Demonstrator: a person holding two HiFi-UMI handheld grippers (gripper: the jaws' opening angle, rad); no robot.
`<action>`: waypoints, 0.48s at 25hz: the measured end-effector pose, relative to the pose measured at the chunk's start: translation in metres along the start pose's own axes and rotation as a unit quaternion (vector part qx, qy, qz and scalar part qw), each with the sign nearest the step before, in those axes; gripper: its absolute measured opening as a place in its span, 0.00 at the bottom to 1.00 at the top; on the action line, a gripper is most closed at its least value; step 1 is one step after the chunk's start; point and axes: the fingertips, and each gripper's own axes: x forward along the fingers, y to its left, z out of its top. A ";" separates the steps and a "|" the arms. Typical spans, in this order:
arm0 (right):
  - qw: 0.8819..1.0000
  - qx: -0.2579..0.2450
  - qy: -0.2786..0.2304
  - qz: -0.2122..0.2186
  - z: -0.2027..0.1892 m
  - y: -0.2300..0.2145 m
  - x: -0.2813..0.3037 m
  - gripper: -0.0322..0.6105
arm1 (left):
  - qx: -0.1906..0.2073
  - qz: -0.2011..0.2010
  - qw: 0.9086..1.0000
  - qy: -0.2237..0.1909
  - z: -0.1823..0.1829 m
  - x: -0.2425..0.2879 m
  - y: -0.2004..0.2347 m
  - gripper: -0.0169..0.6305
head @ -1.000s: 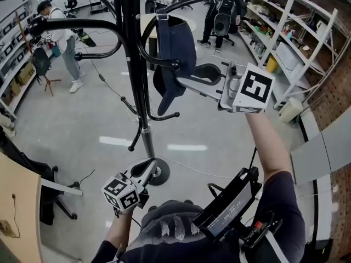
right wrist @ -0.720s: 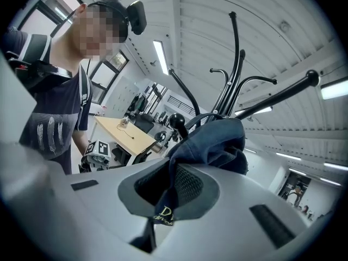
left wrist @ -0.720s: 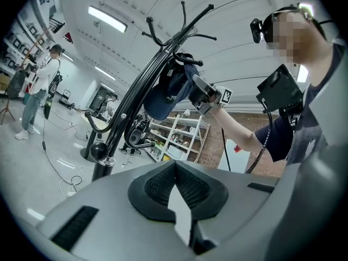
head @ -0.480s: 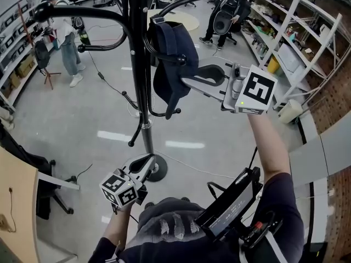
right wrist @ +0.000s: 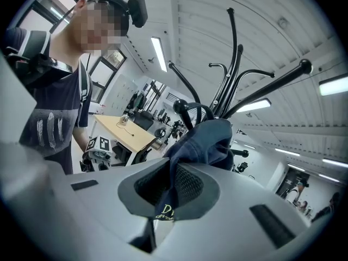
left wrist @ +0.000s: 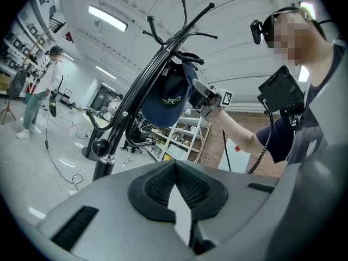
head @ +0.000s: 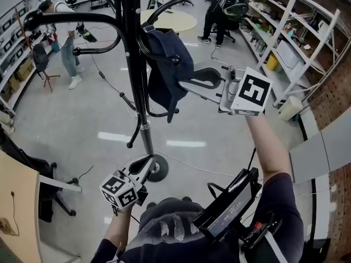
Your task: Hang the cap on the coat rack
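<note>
The main risk is the cap [head: 167,64] coming back off. Your right gripper [head: 189,82] has its jaws clamped on the dark fabric, with a fold of it squeezed between the pads in the right gripper view. If you draw back before letting go, you would likely drag the cap off over the ball end of the hook [head: 176,61]. If you let go while the crown sits only loosely over that curved arm, I judge the weight of the brim could slide it off to the floor. A sideways tug could also rock the coat rack [head: 131,48].

The cap is in the upper centre of the head view, draped against the rack's pole and over the hook. Its long axis runs from top to bottom of the frame, with the crown up at the hook and the brim pointing down toward the frame's middle.

Your left gripper [head: 143,169] sits low, at the lower left of the frame. Its jaws are drawn together on nothing.
</note>
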 end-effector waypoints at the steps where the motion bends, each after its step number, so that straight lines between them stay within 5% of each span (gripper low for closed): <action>1: 1.000 0.000 0.000 0.000 -0.001 0.000 0.000 0.07 | 0.000 0.000 1.000 0.000 0.000 0.001 0.001 0.04; 12: 1.000 0.019 0.002 -0.013 -0.015 -0.004 -0.001 0.07 | -0.002 -0.005 1.000 0.009 -0.003 0.004 0.001 0.04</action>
